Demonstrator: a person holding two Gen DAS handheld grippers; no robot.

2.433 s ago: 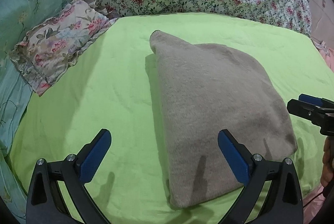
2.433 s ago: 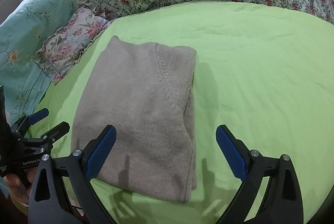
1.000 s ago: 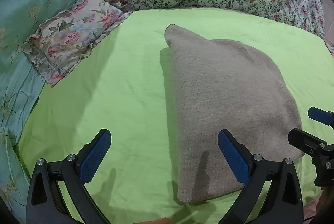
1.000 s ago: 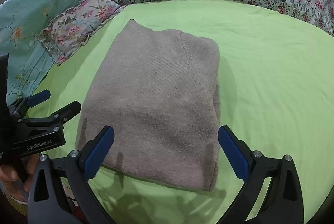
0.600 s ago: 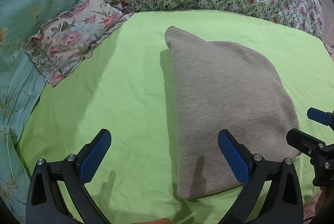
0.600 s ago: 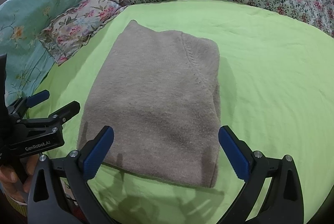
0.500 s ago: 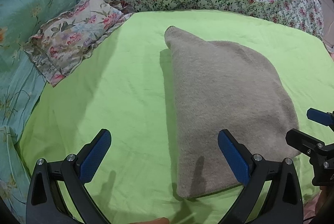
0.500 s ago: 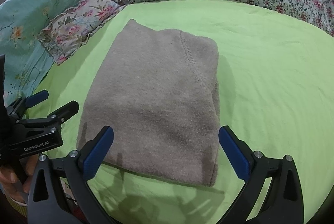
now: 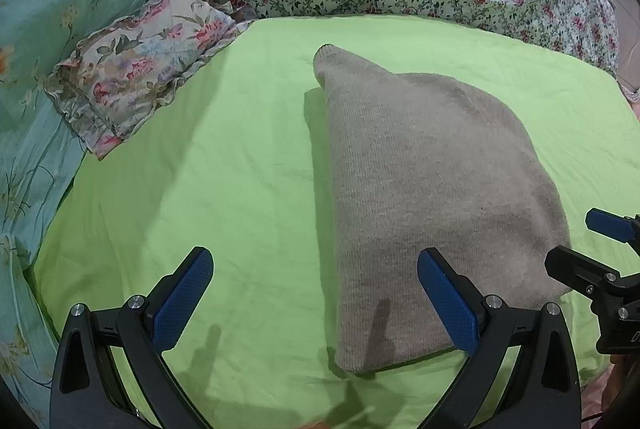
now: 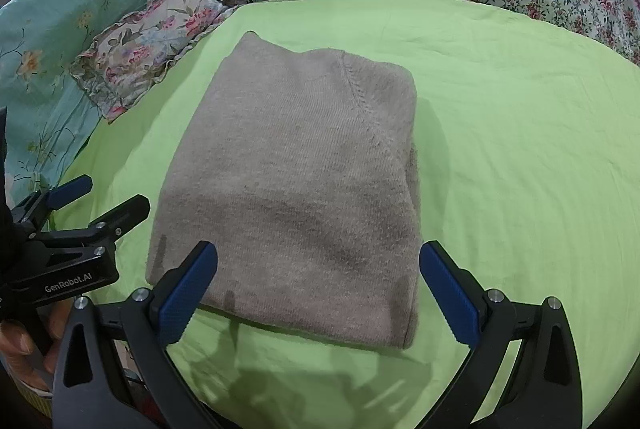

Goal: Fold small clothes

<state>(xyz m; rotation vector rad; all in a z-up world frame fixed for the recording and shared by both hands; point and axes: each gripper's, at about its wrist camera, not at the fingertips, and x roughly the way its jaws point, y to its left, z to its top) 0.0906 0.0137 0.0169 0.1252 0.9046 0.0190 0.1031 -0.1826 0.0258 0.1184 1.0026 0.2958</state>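
Both claws, left claw (image 9: 312,293) and right claw (image 10: 318,287), gape empty just short of the grey knit garment (image 10: 296,197), which lies folded on the green bedsheet (image 10: 520,133). Folding appears complete; any remaining fold needs its near hem gripped.
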